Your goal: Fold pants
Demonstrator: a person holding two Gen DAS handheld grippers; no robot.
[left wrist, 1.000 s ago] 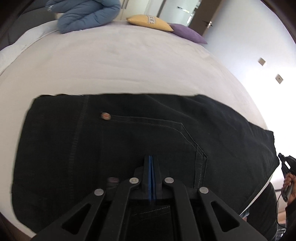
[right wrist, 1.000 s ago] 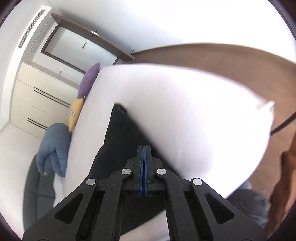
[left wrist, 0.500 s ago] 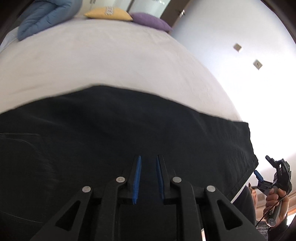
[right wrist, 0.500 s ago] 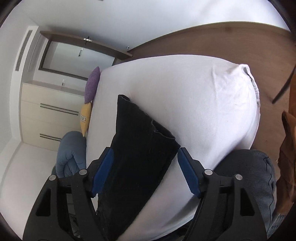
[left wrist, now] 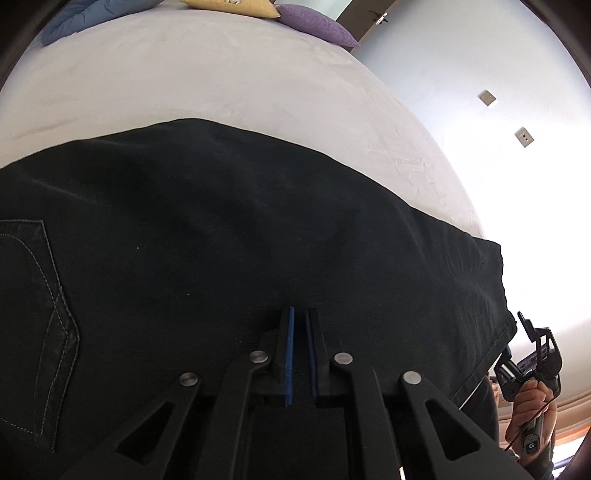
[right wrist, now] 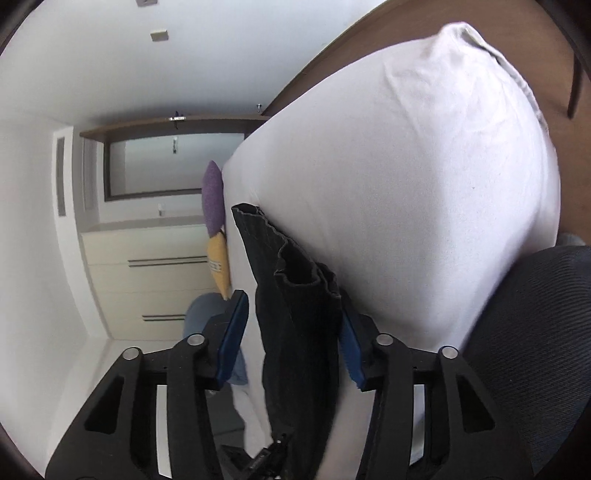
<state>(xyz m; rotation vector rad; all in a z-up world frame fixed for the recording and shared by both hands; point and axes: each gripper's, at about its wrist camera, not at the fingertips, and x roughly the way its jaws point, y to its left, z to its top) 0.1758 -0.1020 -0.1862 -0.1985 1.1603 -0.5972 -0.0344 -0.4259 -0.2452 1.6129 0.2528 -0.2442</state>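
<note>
Black pants (left wrist: 229,236) lie flat across the white bed (left wrist: 207,74), with a stitched back pocket (left wrist: 40,295) at the left edge. My left gripper (left wrist: 300,314) points down onto the middle of the legs. Its jaws are closing to a narrow slit, and no raised fold of cloth shows between the pads. At the hem end (right wrist: 295,273), my right gripper (right wrist: 291,301) straddles the bunched leg openings. Its jaws are closing: the right pad (right wrist: 349,350) is against the cloth and the left pad (right wrist: 232,332) stands apart from it. The left wrist view shows the right gripper (left wrist: 532,354) in a hand at the bed's edge.
A purple cushion (left wrist: 317,26), a yellow cushion (left wrist: 236,5) and a blue duvet (left wrist: 66,26) lie at the far end of the bed. Cream drawers (right wrist: 147,280) stand beyond. Dark grey ribbed fabric (right wrist: 535,332) is close by the bed corner, over a wooden floor (right wrist: 406,22).
The left gripper slid along the pants from the pocket area toward the legs, opened a little, then narrowed. The right gripper opened wide, reached the hem, and now closes around it.
</note>
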